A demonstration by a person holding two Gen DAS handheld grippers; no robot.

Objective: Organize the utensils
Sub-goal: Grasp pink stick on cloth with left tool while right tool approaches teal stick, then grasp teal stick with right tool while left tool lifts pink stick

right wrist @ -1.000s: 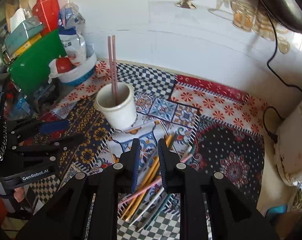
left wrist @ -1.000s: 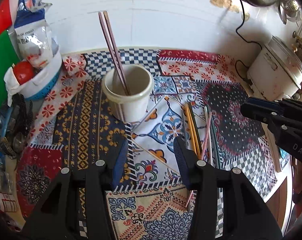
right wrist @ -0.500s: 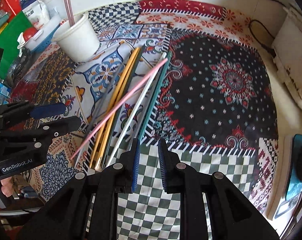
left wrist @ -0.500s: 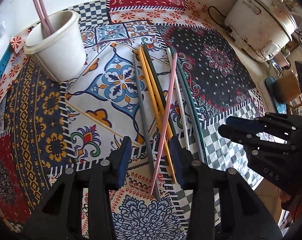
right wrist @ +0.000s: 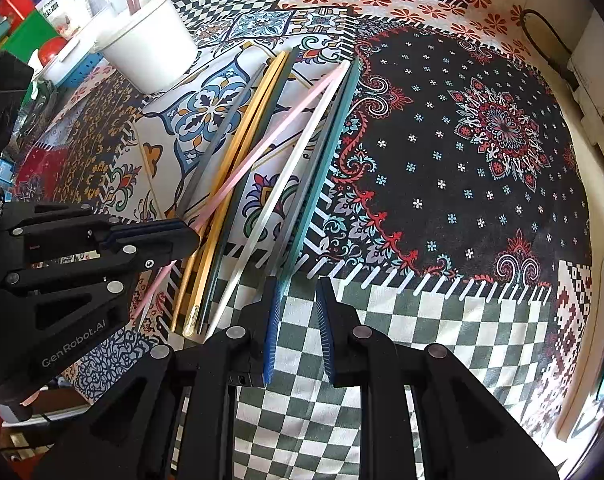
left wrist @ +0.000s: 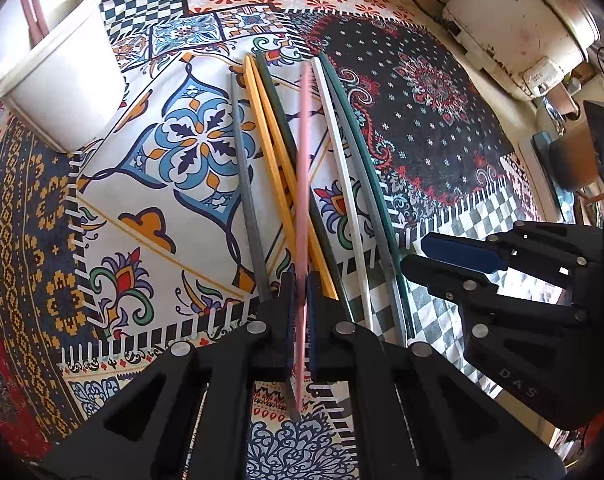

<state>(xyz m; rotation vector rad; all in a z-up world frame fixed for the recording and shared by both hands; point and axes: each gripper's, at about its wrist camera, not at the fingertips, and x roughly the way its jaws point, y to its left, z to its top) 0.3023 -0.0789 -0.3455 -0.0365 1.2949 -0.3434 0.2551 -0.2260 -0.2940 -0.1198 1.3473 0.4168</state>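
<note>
While tipped steeply down, left gripper (left wrist: 300,300) has just closed on pink chopstick (left wrist: 303,184), lower centre; right gripper (right wrist: 296,312) hangs slightly parted, grasping nothing.

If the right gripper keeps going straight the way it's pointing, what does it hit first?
Most likely the tablecloth: the right gripper points steeply down at a bare checked patch. The teal chopstick ends just beside its left jaw and may get brushed; depth is unclear.
</note>
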